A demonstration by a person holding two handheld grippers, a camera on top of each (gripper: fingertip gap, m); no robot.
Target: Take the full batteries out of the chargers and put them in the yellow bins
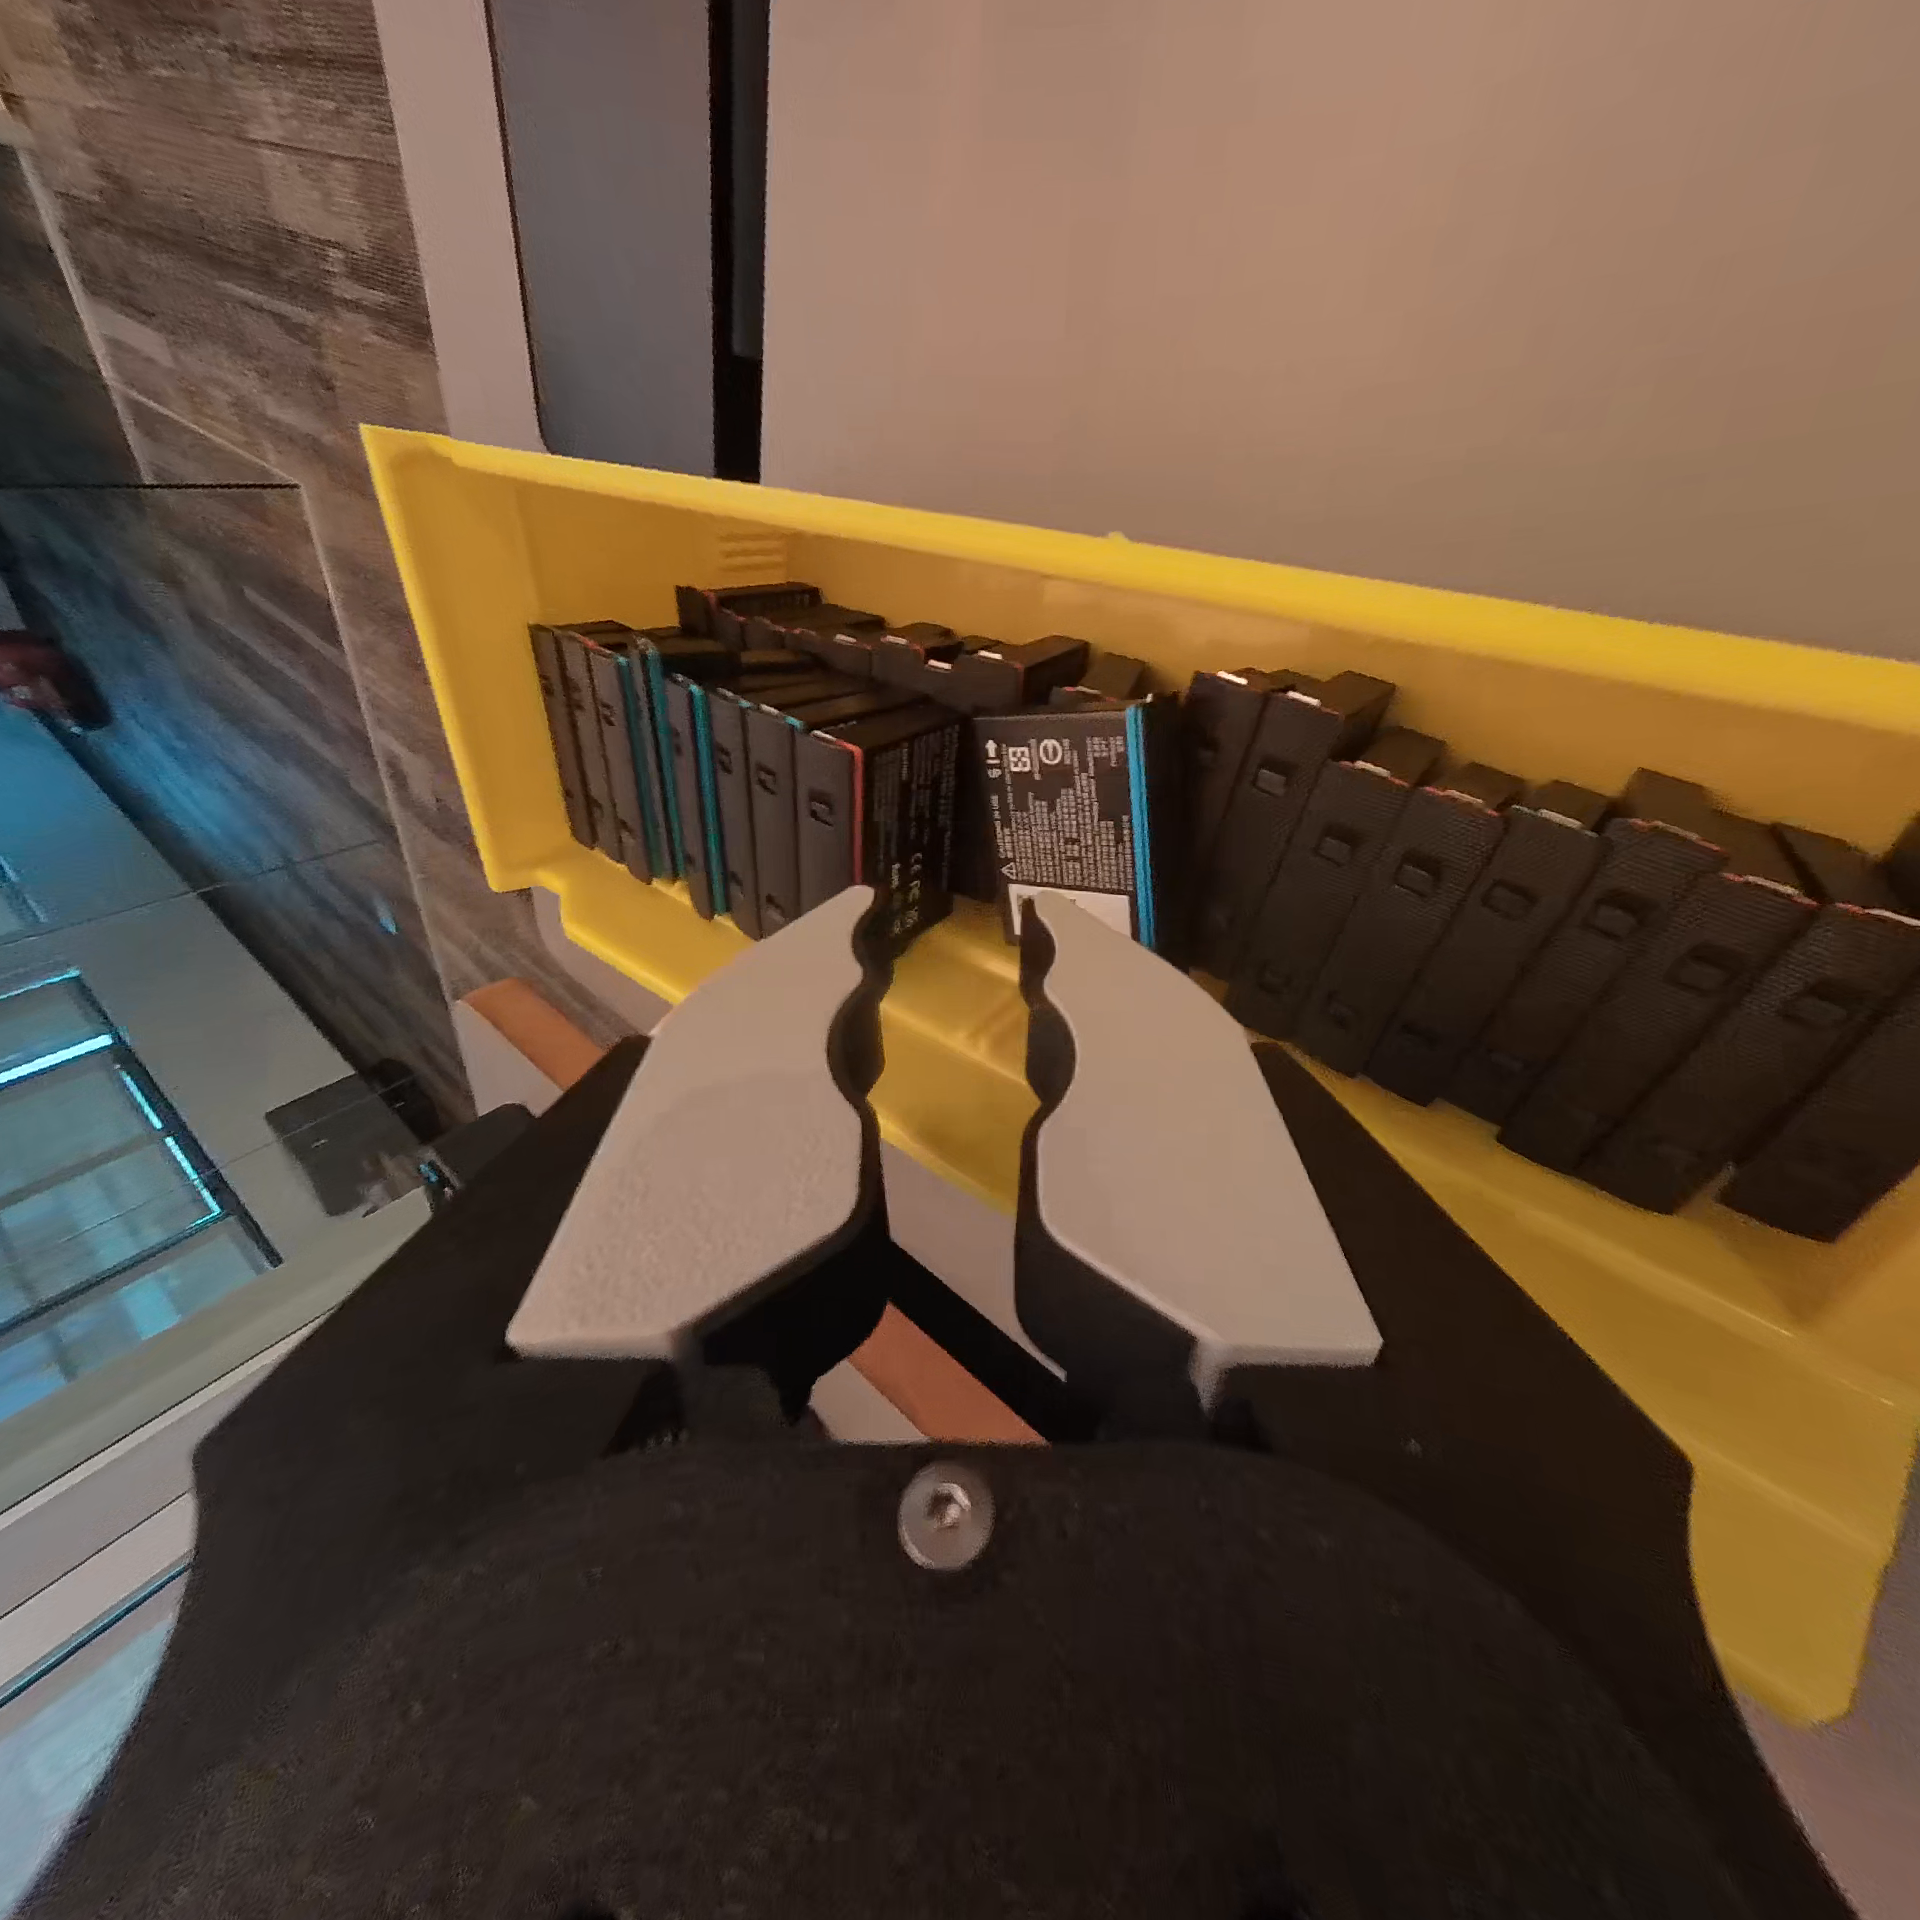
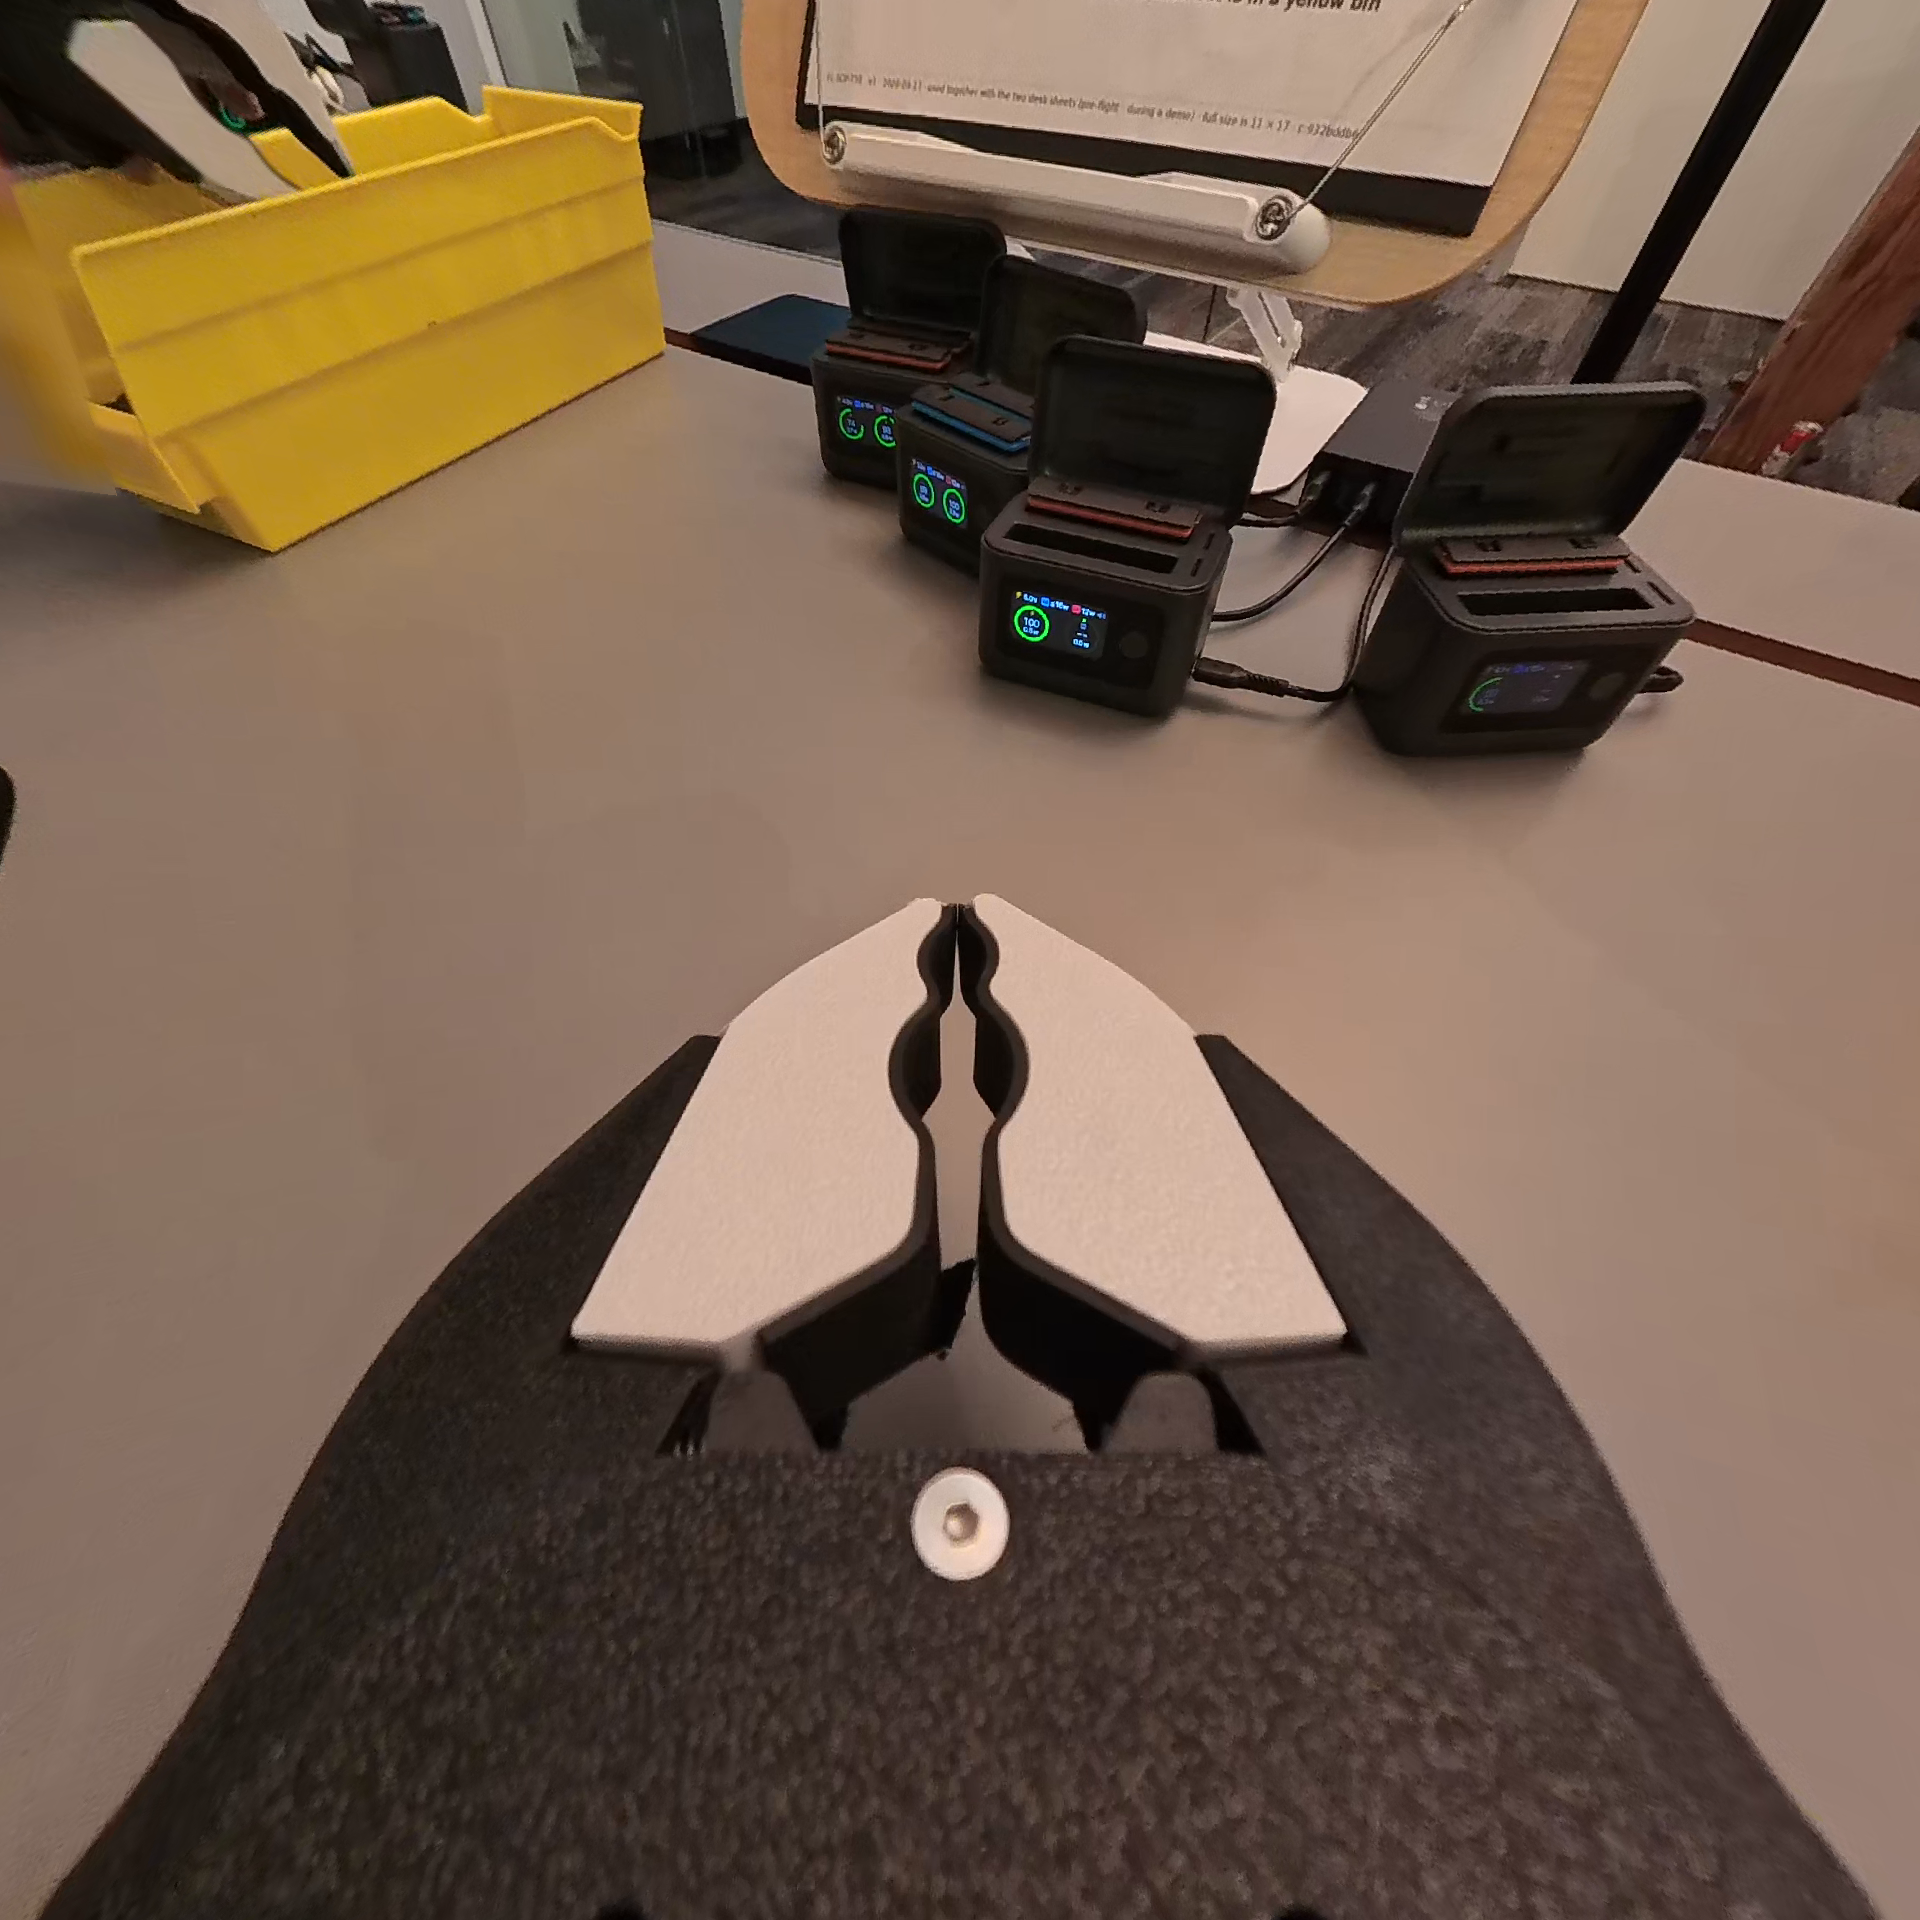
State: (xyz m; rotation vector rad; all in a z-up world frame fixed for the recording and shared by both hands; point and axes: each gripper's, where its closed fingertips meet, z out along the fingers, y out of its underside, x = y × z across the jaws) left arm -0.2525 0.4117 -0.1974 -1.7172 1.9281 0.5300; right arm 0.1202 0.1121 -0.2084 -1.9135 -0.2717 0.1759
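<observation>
My left gripper [image 1: 951, 904] is open and holds nothing. It hovers just over the near rim of a yellow bin [image 1: 1039, 540]. The bin holds several black batteries standing in rows [image 1: 1558, 935]. One with a blue edge [image 1: 1070, 810] leans just beyond my fingertips. One white finger of the left gripper [image 2: 177, 104] also shows in the right wrist view, above the yellow bins [image 2: 364, 343]. My right gripper [image 2: 956, 906] is shut on nothing, low over the grey table [image 2: 520, 831]. Several open chargers stand ahead, the nearest [image 2: 1101, 613] with a red-edged battery [image 2: 1112, 514], another [image 2: 1527, 644] to its right.
Two more chargers [image 2: 956, 488] stand behind, one with a blue-edged battery [image 2: 971, 421]. A black power hub [image 2: 1382, 436] with cables lies between the chargers. A sign board on a white stand [image 2: 1143, 104] rises behind them. A dark flat pad [image 2: 769, 327] lies near the bins.
</observation>
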